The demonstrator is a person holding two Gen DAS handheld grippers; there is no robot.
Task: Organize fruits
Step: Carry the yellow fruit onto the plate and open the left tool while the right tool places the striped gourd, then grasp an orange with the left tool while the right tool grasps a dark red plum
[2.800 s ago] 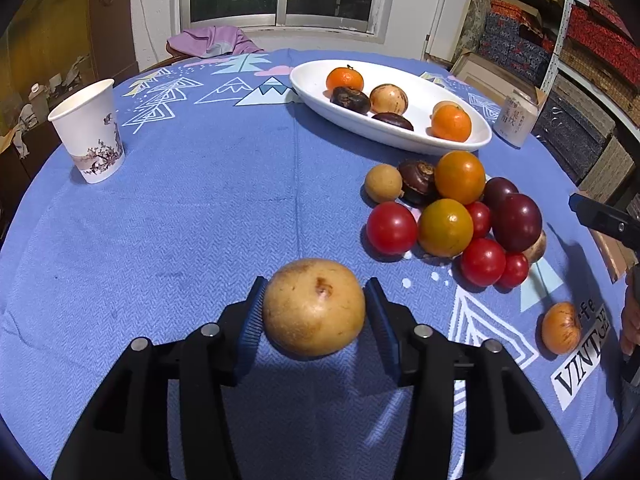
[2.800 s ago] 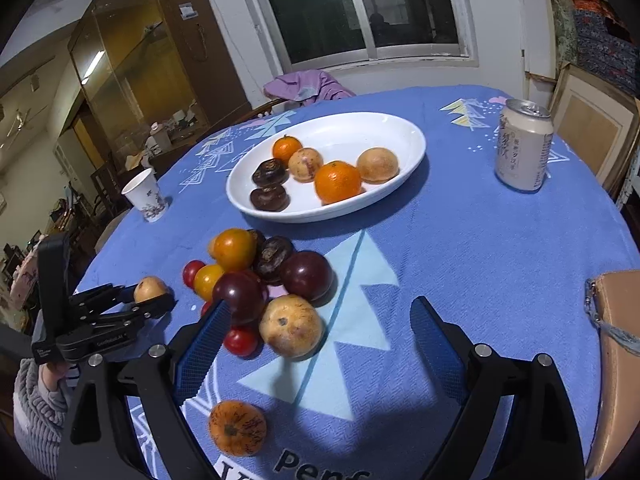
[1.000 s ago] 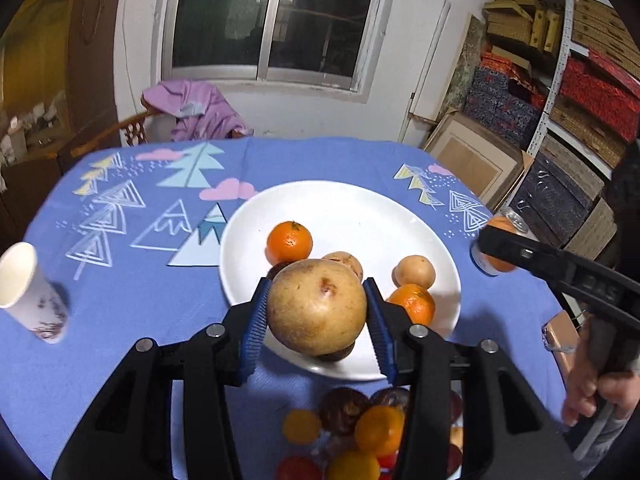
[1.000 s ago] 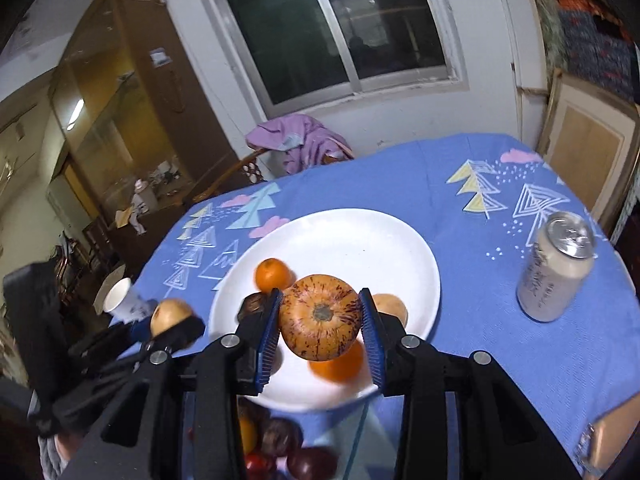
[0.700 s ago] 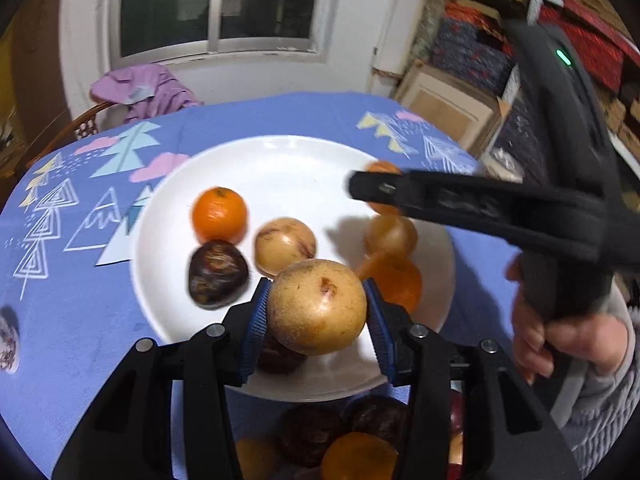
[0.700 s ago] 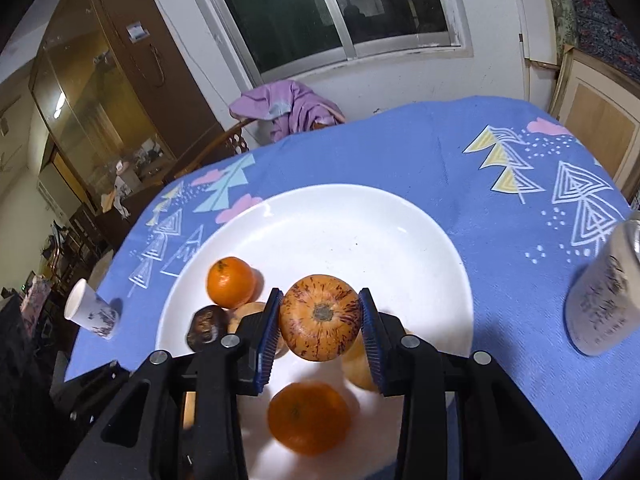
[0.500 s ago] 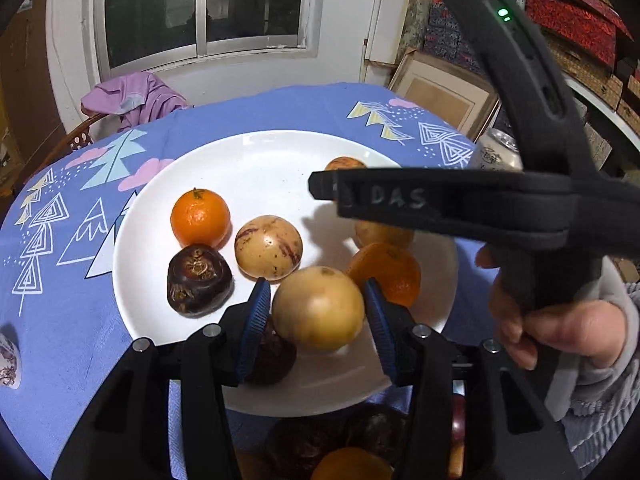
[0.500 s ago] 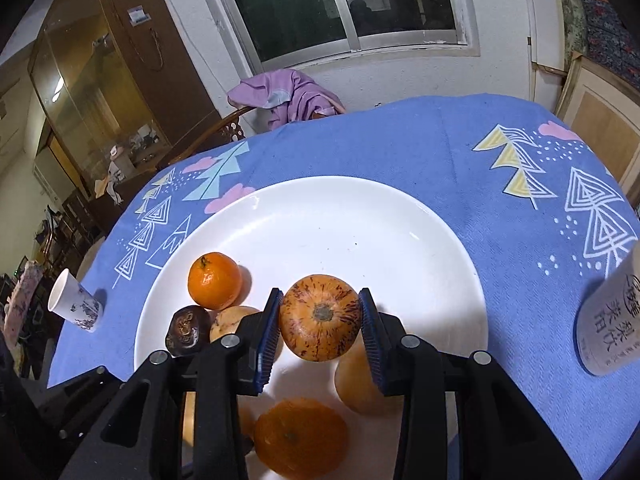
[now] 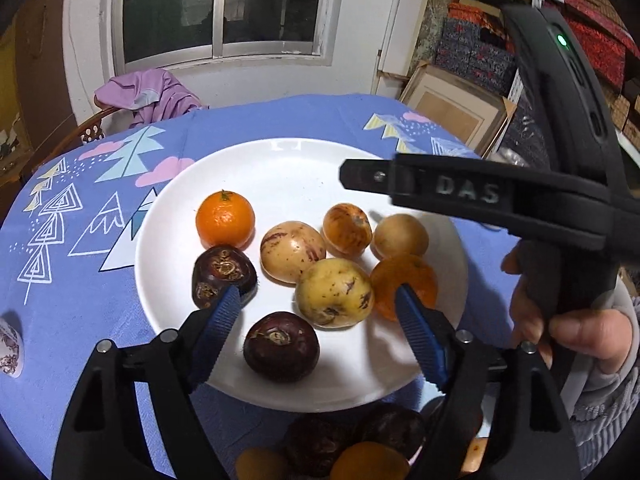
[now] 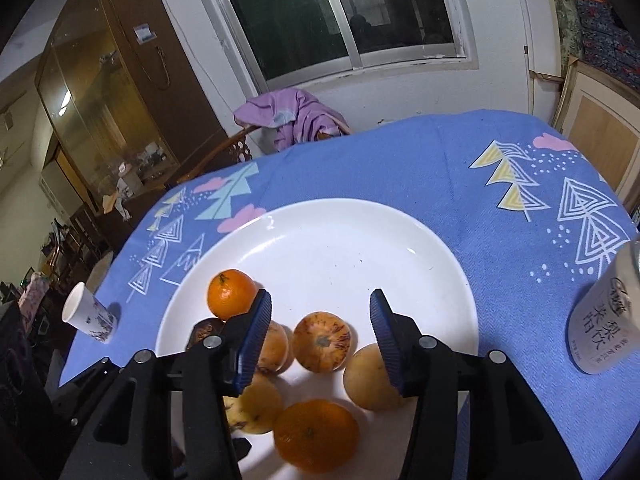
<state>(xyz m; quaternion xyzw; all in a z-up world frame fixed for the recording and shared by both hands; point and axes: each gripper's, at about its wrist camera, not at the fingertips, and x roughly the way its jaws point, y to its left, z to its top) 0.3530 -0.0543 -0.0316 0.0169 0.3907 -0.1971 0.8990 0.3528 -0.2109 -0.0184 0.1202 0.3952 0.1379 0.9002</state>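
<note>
Two fruits are being released on the plate (image 9: 280, 160), so each gripper should lift straight away without pushing neighbours. Left gripper (image 9: 316, 316) is opening wide; the yellow fruit (image 9: 334, 292) lies free between its jaws. Right gripper (image 10: 320, 332) is opening; the speckled fruit (image 10: 322, 342) rests free below.

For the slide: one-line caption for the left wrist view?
Left gripper opening over the white plate, yellow fruit just released among seven others; right gripper crosses above.
</note>
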